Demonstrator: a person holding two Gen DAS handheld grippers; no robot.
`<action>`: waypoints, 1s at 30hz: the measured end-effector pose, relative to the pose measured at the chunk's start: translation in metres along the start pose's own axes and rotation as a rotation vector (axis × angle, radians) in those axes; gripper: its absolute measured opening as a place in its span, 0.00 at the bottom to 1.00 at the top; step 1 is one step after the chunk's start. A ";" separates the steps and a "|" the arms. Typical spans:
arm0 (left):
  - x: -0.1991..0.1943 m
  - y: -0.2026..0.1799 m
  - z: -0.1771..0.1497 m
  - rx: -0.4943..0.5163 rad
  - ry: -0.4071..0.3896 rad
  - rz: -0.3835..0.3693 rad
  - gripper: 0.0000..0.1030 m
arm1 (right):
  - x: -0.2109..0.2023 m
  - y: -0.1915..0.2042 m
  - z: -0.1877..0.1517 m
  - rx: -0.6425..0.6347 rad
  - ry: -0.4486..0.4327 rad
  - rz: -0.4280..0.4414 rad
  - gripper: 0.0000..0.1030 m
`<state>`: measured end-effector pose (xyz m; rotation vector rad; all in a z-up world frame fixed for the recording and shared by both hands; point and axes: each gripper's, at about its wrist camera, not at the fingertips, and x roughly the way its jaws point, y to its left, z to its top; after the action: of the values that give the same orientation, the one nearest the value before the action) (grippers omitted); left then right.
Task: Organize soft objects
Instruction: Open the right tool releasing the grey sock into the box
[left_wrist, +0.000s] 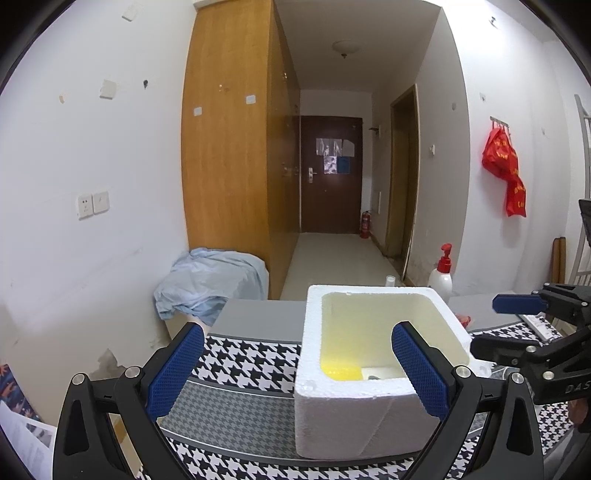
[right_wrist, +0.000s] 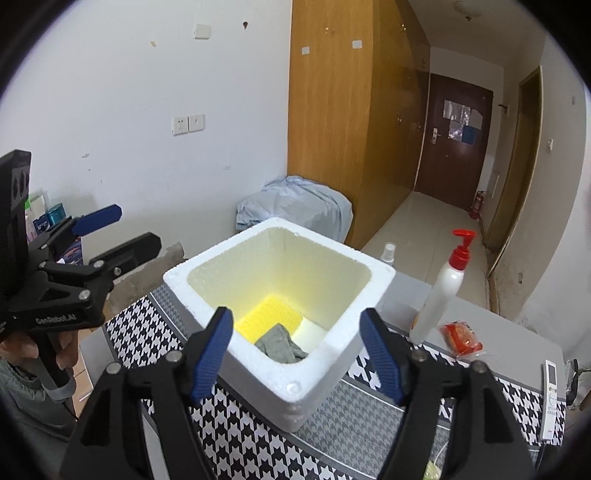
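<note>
A white foam box stands on the houndstooth table cloth. Inside it lie a yellow sponge, a grey cloth and a white sponge. My left gripper is open and empty, its right finger over the box's near side; it also shows in the right wrist view. My right gripper is open and empty above the box's near corner; it also shows at the right of the left wrist view.
A white pump bottle with red top, a red wrapped packet and a white remote lie on the table right of the box. A small clear bottle stands behind it. A blue-grey cloth pile sits by the wardrobe.
</note>
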<state>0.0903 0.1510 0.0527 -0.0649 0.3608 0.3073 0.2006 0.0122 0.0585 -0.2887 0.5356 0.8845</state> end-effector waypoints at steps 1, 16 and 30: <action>-0.001 -0.002 0.000 0.001 0.001 -0.003 0.99 | -0.002 -0.001 -0.001 0.003 -0.003 0.001 0.77; -0.019 -0.024 -0.004 0.019 -0.016 -0.040 0.99 | -0.044 -0.016 -0.016 0.049 -0.096 -0.028 0.98; -0.047 -0.057 -0.017 0.031 -0.048 -0.140 0.99 | -0.089 -0.025 -0.042 0.072 -0.196 -0.110 0.98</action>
<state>0.0606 0.0814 0.0536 -0.0517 0.3114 0.1650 0.1610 -0.0801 0.0733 -0.1621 0.3654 0.7756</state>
